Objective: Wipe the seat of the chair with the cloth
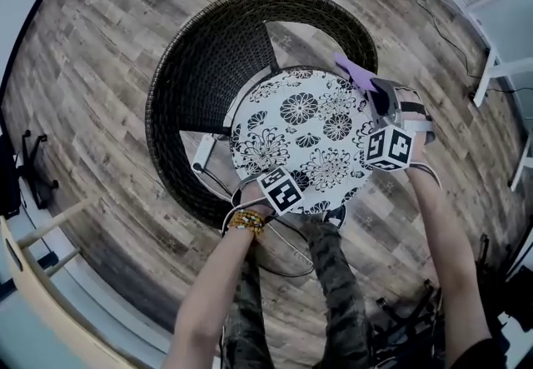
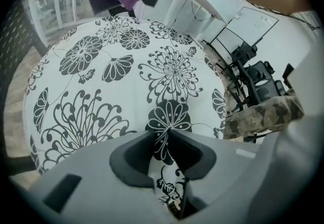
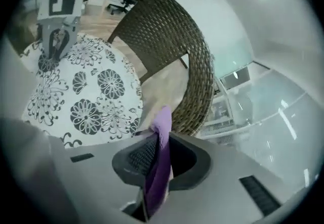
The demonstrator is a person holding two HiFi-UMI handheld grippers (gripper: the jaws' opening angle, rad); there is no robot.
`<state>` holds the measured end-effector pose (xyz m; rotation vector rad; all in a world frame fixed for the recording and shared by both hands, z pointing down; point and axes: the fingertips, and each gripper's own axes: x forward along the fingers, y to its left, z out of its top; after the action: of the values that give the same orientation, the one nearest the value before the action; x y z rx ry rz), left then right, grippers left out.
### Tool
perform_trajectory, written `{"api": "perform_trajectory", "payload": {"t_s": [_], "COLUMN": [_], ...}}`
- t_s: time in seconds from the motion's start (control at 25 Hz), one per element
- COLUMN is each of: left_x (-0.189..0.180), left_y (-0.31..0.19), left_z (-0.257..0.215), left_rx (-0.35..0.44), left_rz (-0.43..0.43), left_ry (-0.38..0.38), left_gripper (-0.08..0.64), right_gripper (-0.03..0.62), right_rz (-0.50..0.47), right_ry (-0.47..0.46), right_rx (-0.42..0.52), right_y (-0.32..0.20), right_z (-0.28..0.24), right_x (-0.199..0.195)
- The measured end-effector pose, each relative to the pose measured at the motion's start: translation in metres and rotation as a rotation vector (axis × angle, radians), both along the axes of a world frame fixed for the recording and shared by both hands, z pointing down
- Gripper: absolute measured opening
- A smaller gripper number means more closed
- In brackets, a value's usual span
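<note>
Head view: wicker chair [image 1: 208, 59] with a round floral seat cushion [image 1: 300, 126] on it. Left tool [image 2: 167, 139] clamps the cushion's near edge, with floral fabric pinched between its jaws. Right tool [image 3: 158, 154] is clenched on the purple cloth [image 1: 356, 72]. The cloth sits at the cushion's far-right edge, beside the wicker rim. Can't tell if it touches the seat.
</note>
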<state>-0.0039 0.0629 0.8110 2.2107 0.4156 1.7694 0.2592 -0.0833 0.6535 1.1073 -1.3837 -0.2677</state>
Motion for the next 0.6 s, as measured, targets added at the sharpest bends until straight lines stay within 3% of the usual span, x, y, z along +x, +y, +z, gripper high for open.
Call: {"api": "perform_trajectory", "payload": {"t_s": [0.08,0.16,0.2,0.28,0.36,0.44,0.52,0.6], "left_x": [0.000,-0.001,-0.001,-0.001,0.000,-0.002,-0.002,-0.001], "left_y": [0.001,0.001,0.002,0.003,-0.001,-0.001,0.001,0.002], "left_z": [0.001,0.000,0.000,-0.001,-0.001,0.000,0.000,-0.001], "left_rx": [-0.002,-0.006,-0.008,-0.012,-0.011,-0.012,-0.013,-0.013], "left_rz": [0.000,-0.003,-0.004,-0.003,-0.003,-0.004,-0.004,-0.004], "left_ry": [-0.004,-0.004,-0.004,-0.002,0.003,0.002,0.001,0.002], "left_gripper": [0.095,0.095,0.095,0.095,0.095,0.095,0.095,0.095], "right_gripper": [0.043,0.043,0.043,0.043,0.043,0.043,0.043,0.044], "right_rz": [-0.049,-0.073,-0.077,-0.068,-0.049,-0.024,0.013,0.074], "right_ry": [0.009,-0.056,-0.126,-0.373,-0.662,-0.879,-0.998,-1.046], "right_rx": [-0.115,-0.247,-0.278,-0.344,-0.486,-0.647,-0.763,-0.803], "right_y": [0.021,0.047,0.058,0.082,0.115,0.155,0.185,0.195], "right_z": [0.028,0.064,0.069,0.058,0.050,0.055,0.070,0.088], "right_x": [-0.019,-0.047,-0.067,-0.124,-0.187,-0.236,-0.258,-0.256]}}
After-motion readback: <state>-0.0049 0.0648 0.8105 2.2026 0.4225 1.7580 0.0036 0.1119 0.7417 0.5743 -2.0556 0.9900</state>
